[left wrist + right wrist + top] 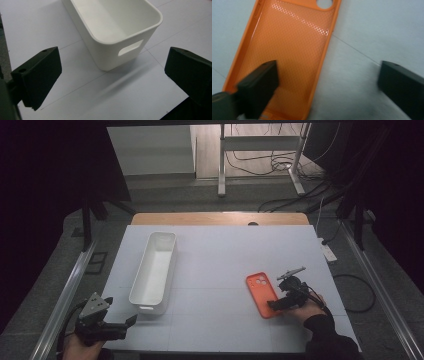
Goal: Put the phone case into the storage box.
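From above, the orange phone case (262,294) lies flat on the white bench (220,265) at its right side, well apart from the long white bin (154,270) on the left. The right gripper view adds that the case lies hollow side up, one jaw of the right tongs (327,85) over its inside, the other over bare bench beyond its long edge; they stand spread, nothing pinched. The left tongs (111,75), also spread, face the bin's handle end near the bench's front edge

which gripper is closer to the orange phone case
Right. The right gripper is at the orange phone case's near end, jaws open astride its edge. The left gripper sits far across the table, by the white bin.
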{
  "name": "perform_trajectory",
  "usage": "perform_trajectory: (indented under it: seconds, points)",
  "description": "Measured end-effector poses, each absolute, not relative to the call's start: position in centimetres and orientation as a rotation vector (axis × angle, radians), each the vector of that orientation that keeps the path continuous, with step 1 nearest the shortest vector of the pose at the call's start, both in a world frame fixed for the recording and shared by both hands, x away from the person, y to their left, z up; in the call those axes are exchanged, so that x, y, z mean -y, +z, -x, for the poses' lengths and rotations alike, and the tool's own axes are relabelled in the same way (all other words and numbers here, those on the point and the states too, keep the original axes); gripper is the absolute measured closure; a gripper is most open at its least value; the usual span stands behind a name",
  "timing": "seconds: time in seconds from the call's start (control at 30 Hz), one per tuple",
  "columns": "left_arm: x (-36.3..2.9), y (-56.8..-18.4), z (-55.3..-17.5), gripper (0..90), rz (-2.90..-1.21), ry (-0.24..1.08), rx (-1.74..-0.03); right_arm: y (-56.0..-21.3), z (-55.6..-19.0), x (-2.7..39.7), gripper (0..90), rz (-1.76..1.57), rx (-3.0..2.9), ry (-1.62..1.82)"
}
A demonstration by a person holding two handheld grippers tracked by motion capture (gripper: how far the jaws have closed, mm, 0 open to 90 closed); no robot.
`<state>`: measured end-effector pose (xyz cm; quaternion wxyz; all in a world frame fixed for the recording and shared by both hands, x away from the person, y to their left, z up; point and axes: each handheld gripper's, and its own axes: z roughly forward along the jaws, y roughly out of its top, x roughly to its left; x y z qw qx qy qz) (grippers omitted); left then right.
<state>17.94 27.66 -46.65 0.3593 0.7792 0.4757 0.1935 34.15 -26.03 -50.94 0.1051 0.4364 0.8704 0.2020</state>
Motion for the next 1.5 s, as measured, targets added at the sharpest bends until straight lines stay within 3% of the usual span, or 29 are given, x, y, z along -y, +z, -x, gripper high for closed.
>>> perform_trajectory:
  seconds: [0.03, 0.13, 0.17, 0.23, 0.33, 0.53, 0.77, 1.5]
  points:
    - [-27.7, -46.7, -17.9, 1.8, -2.010, 0.499, -1.227, -50.9, -34.1, 26.0, 9.5, -1.286, -2.565, 0.595]
    - [-27.6, -46.6, -17.9, 1.8, -2.011, 0.499, -1.226, -50.3, -34.0, 26.3, 32.9, -1.275, -2.577, 0.614]
    - [-27.6, -46.6, -17.9, 1.9, -2.011, 0.499, -1.226, -50.3, -34.0, 26.3, 32.9, -1.275, -2.577, 0.614]
    - [-27.6, -46.6, -17.9, 1.8, -2.011, 0.500, -1.226, -49.9, -33.9, 26.2, 50.0, -1.275, -2.596, 0.613]
    - [-27.6, -46.6, -17.9, 1.9, -2.012, 0.500, -1.226, -49.7, -34.1, 26.2, 65.3, -1.296, -2.610, 0.618]
    - [-27.6, -46.7, -17.9, 1.9, -2.012, 0.499, -1.226, -49.7, -34.3, 26.4, 84.0, -1.406, -2.627, 0.662]
    - [-27.6, -46.6, -17.9, 1.8, -2.013, 0.500, -1.224, -49.5, -34.6, 26.3, 88.9, -1.500, -2.605, 0.629]
    - [-27.9, -46.7, -18.1, 3.4, -2.002, 0.450, -1.214, -48.0, -34.1, 27.1, 89.1, -1.440, -2.542, 0.772]
